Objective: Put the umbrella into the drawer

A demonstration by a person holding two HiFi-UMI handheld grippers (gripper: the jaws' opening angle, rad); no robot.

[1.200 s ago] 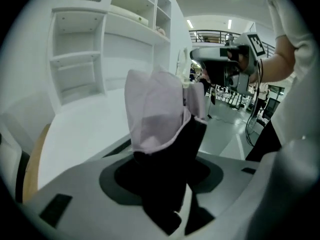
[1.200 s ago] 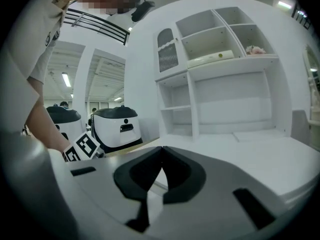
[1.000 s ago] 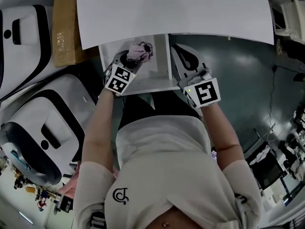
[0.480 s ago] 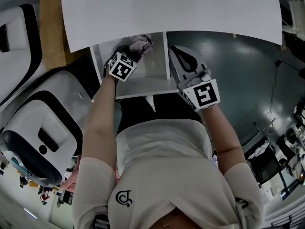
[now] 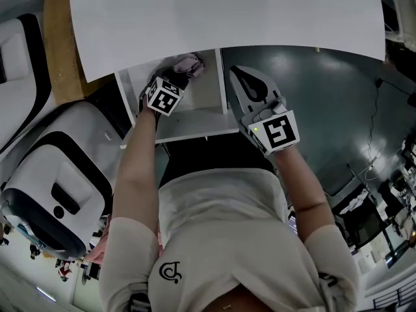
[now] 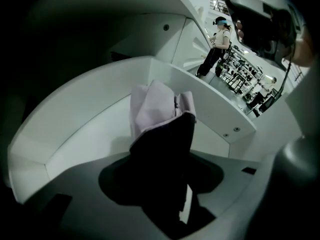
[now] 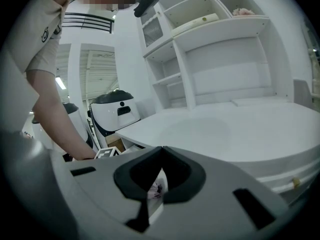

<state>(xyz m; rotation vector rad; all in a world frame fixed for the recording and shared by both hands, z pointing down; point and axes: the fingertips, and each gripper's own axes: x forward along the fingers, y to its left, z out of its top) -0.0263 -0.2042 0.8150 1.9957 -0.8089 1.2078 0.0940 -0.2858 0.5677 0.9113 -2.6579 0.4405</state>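
Note:
The folded umbrella (image 5: 186, 64), pale pink with a dark part, hangs inside the open white drawer (image 5: 195, 123) under the table's edge. My left gripper (image 5: 175, 78) is shut on it and points steeply down into the drawer. In the left gripper view the umbrella (image 6: 156, 109) stands between the jaws, with the drawer's inner wall (image 6: 75, 124) curving behind it. My right gripper (image 5: 240, 73) is just right of the drawer's side, shut, with nothing in it. In the right gripper view its jaws (image 7: 161, 151) meet at the tip, and a bit of the umbrella (image 7: 157, 186) shows through their loop.
A large white tabletop (image 5: 227, 12) overhangs the drawer. White-and-black machines (image 5: 58, 181) stand on the floor at the left, beside a brown board (image 5: 57, 44). Dark floor (image 5: 331, 109) lies to the right. White shelving (image 7: 225, 34) rises behind the table.
My left gripper has sunk with the umbrella deeper into the drawer, toward the table's edge. The right gripper has dropped a little beside the drawer.

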